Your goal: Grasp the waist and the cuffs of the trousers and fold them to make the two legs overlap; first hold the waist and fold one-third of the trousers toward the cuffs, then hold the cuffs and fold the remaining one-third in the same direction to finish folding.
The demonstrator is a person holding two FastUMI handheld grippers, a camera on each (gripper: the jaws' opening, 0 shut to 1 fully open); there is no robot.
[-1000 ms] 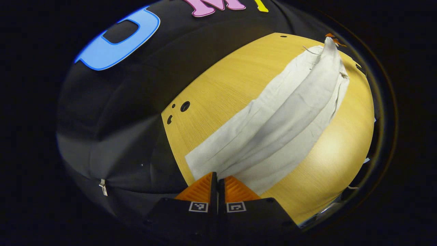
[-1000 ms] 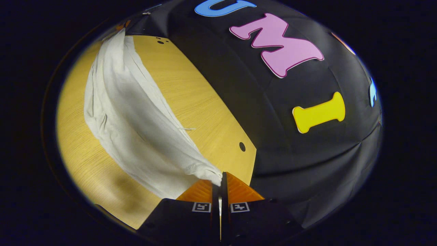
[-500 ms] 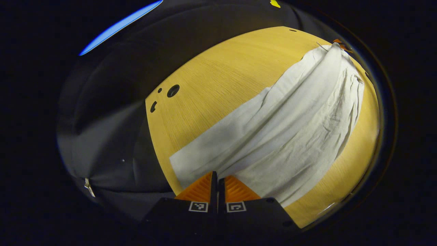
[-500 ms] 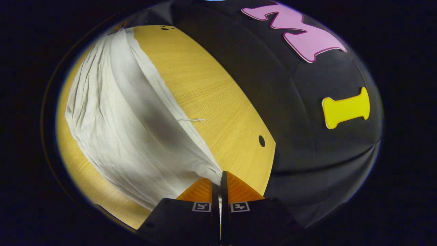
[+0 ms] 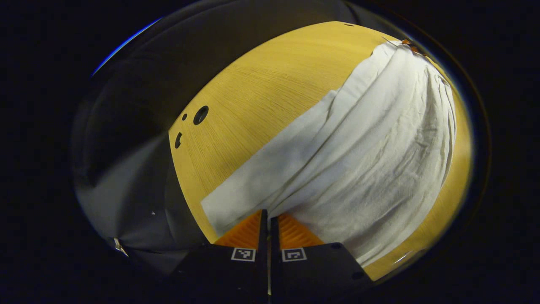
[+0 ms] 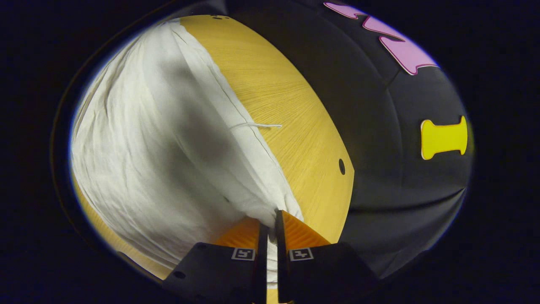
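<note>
Two square black-and-white coded markers sit on the left tongs (image 5: 268,219) in the left gripper view, one on each finger; they carry a pattern, no readable writing. These tongs are clenched on an edge of the white trousers (image 5: 363,156), the cloth pinched right between the fingers. From that pinch the trousers fan out up and to the right across the yellow wooden tabletop (image 5: 261,93), creased in long folds, reaching a far corner at the upper right where a small orange bit (image 5: 408,43) touches the cloth; what it is cannot be made out. Three dark round holes (image 5: 201,115) mark the tabletop near its left edge.

In the right gripper view, the right tongs (image 6: 270,221) bear the same kind of coded markers, again with nothing legible. They are clenched on a bunched corner of the trousers (image 6: 160,139), which spread up and to the left over the tabletop (image 6: 295,126). A loose white drawstring (image 6: 257,125) pokes out from the trousers' right edge onto the bare wood. One dark hole (image 6: 341,166) lies near the tabletop's right edge.
</note>
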